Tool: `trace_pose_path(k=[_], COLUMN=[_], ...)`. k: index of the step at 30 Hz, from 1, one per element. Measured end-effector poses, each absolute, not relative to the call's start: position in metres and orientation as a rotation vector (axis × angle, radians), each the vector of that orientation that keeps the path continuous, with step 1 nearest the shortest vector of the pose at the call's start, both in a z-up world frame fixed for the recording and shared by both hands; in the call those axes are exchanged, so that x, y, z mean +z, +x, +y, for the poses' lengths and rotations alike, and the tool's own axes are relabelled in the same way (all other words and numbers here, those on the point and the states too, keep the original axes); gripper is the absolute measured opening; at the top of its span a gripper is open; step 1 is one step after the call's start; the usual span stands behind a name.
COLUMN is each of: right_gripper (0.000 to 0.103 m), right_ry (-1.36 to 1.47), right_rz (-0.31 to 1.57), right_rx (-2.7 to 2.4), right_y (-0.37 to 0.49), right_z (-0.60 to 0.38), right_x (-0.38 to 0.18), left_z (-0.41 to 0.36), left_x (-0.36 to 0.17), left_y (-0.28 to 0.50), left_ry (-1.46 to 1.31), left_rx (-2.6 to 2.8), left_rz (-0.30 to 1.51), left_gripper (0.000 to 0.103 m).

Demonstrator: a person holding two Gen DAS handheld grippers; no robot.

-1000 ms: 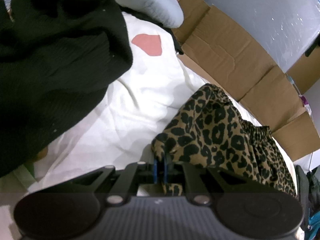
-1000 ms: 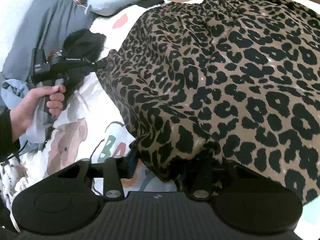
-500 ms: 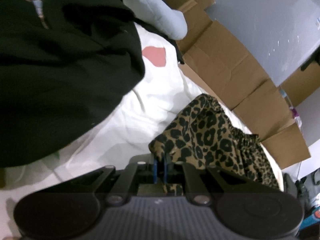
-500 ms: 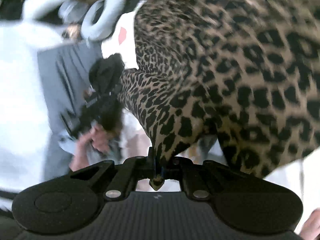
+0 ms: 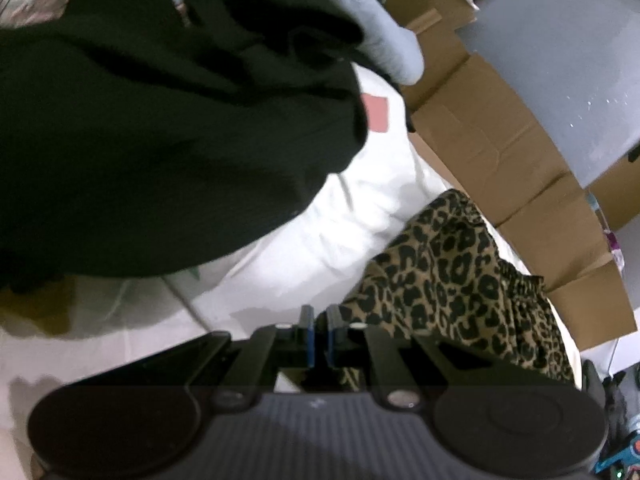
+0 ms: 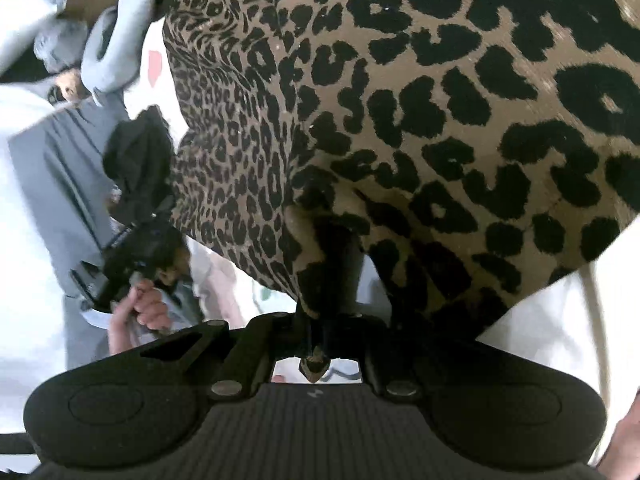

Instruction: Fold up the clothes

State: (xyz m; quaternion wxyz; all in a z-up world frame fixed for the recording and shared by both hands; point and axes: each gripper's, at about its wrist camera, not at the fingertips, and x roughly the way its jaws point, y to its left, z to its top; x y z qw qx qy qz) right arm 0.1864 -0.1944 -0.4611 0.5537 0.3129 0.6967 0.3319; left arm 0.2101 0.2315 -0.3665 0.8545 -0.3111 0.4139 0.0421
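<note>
A leopard-print garment [image 5: 460, 280] lies on the white printed sheet [image 5: 360, 208] in the left wrist view, to the right of my left gripper [image 5: 319, 320]. The left jaws stand nearly closed with a narrow gap, and the cloth's edge sits against the right finger; no cloth shows between the tips. In the right wrist view my right gripper [image 6: 316, 320] is shut on a corner of the leopard-print garment [image 6: 400, 100], which hangs lifted and fills most of the frame. The left gripper [image 6: 132, 248] shows there in a hand at the left.
A black garment [image 5: 160, 120] is heaped at the upper left. A pale blue pillow [image 5: 380, 32] and flattened cardboard boxes [image 5: 500, 152] lie at the back. A grey garment [image 6: 60, 168] lies at the left on the sheet.
The right gripper has closed on the leopard cloth and lifted it up and over. The left gripper has swung left toward the black garment, and the cloth no longer shows between its tips.
</note>
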Motion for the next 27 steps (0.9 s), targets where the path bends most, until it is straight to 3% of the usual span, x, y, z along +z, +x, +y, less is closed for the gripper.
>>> trace_pose_path(k=[3, 5, 12, 15, 16, 27], right_gripper=[0.005, 0.006, 0.006, 0.006, 0.005, 0.003], right_ry=[0.693, 0.683, 0.695, 0.723, 0.736, 0.768], right_rz=[1.633, 1.629, 1.621, 1.625, 1.630, 1.660], right_rx=[0.798, 0.805, 0.799, 0.790, 0.787, 0.818], right_y=[0.186, 0.185, 0.186, 0.185, 0.185, 0.180], right_z=[-0.193, -0.193, -0.205, -0.212, -0.213, -0.201], right_x=[-0.455, -0.454, -0.452, -0.455, -0.456, -0.466], left_z=[0.234, 0.234, 0.227, 0.220, 0.217, 0.220], left_x=[-0.369, -0.371, -0.384, -0.387, -0.387, -0.372], left_y=[0.206, 0.203, 0.202, 0.202, 0.202, 0.196], left_ry=[-0.658, -0.669, -0.627, -0.603, -0.594, -0.537], left_rx=[0.090, 0.074, 0.017, -0.027, -0.042, 0.042], left_rz=[0.860, 0.853, 0.880, 0.899, 0.906, 0.877], left_gripper=[0.018, 0.030, 0.037, 0.027, 0.006, 0.004])
